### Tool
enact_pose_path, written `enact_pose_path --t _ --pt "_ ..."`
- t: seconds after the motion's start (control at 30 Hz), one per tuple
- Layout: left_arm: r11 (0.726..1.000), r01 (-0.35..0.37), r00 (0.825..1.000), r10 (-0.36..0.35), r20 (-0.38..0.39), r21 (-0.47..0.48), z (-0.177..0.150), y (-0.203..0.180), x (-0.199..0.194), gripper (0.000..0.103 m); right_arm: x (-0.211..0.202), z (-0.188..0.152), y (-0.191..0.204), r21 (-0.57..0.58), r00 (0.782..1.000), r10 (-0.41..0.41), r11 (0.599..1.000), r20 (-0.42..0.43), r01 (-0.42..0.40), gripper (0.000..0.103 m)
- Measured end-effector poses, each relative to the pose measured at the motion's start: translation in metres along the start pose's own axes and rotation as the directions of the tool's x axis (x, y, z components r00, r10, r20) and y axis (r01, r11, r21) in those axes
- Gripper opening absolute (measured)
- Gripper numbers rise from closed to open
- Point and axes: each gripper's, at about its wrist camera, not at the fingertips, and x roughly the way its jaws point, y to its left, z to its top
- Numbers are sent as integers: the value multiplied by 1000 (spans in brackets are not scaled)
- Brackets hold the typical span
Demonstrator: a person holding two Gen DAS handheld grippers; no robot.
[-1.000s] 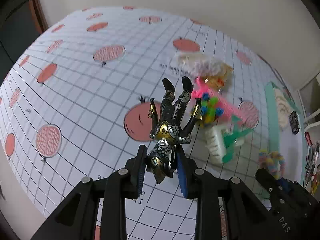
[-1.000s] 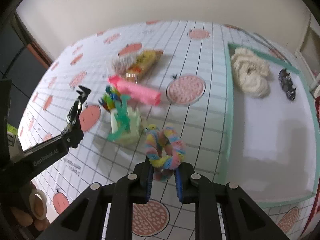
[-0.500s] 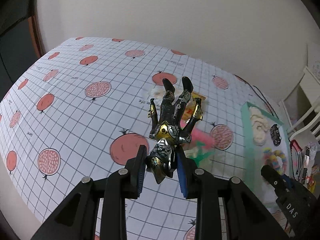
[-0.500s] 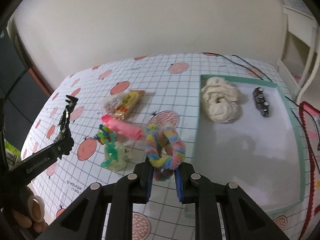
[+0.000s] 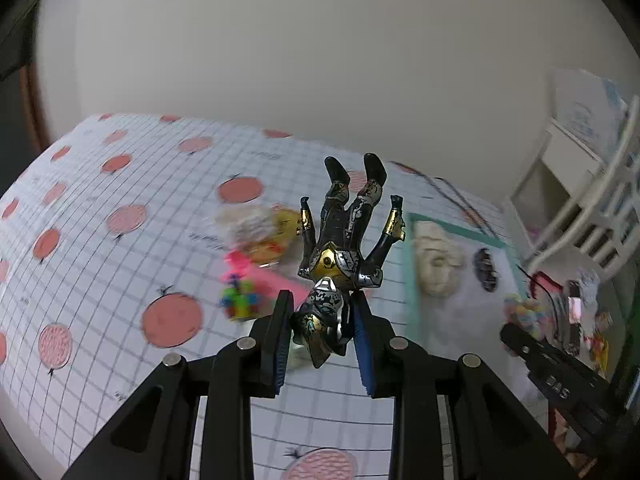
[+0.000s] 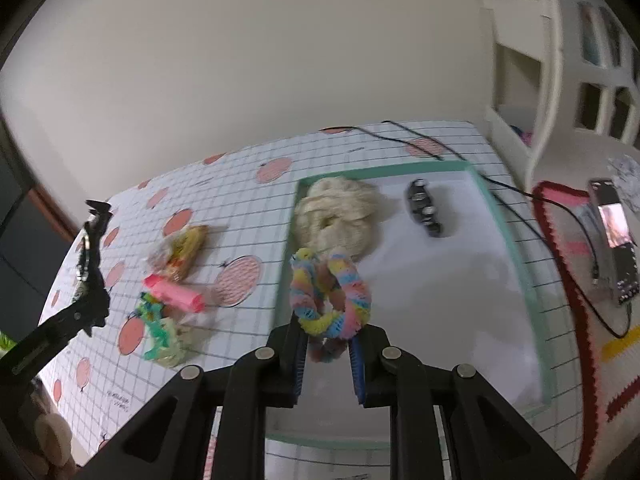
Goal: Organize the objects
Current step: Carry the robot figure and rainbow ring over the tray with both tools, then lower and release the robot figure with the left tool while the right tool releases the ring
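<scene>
tongs [image 5: 320,330] gripping one figurine [image 5: 344,248], tongs [image 6: 328,342] one scrunchie [image 6: 330,296]

Plain cream wall [image 6: 248,60], white shelving unit [image 6: 560,92] at right, pomegranate-print grid tablecloth [image 5: 132,264], dark doorway edge [image 6: 16,216] at left

Both grippers have risen from the bench [image 5: 120,184] and swung toward the green-rimmed tray [image 6: 508,236]: the right gripper [image 6: 327,346] now carries the rainbow scrunchie [image 6: 332,300] over the tray's near-left part, and the left gripper [image 5: 322,334] has lifted the armoured figure [image 5: 340,248] higher, closer to the tray
</scene>
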Motion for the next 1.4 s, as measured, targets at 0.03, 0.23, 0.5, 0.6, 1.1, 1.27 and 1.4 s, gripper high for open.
enact_pose_path --t 0.03,0.23,0.5,0.6,1.1,1.27,1.4 --pt "1000 12 1000 -13 5 13 0 -7 -1 30 0 0 -5 8 1000 -3 1000 3 3 20" --pt "993 108 994 -109 11 57 0 -45 0 30 -3 3 -29 36 999 -44 998 28 43 20" --pt "977 130 991 -126 -34 168 -10 -93 22 30 4 5 -57 62 993 -113 992 33 111 20" --pt "971 141 990 -133 -53 192 -13 -105 31 30 8 7 -66 73 991 -129 989 35 127 20" --pt "962 143 980 -105 -172 230 -31 -127 88 30 35 7 -85 120 987 -160 980 -1 159 20" --pt "959 136 975 -85 -208 249 -39 -132 102 30 43 4 -85 131 986 -167 977 -27 169 20" --pt "958 134 971 -76 -227 252 -46 -133 107 30 46 1 -85 131 983 -178 975 -41 182 20"
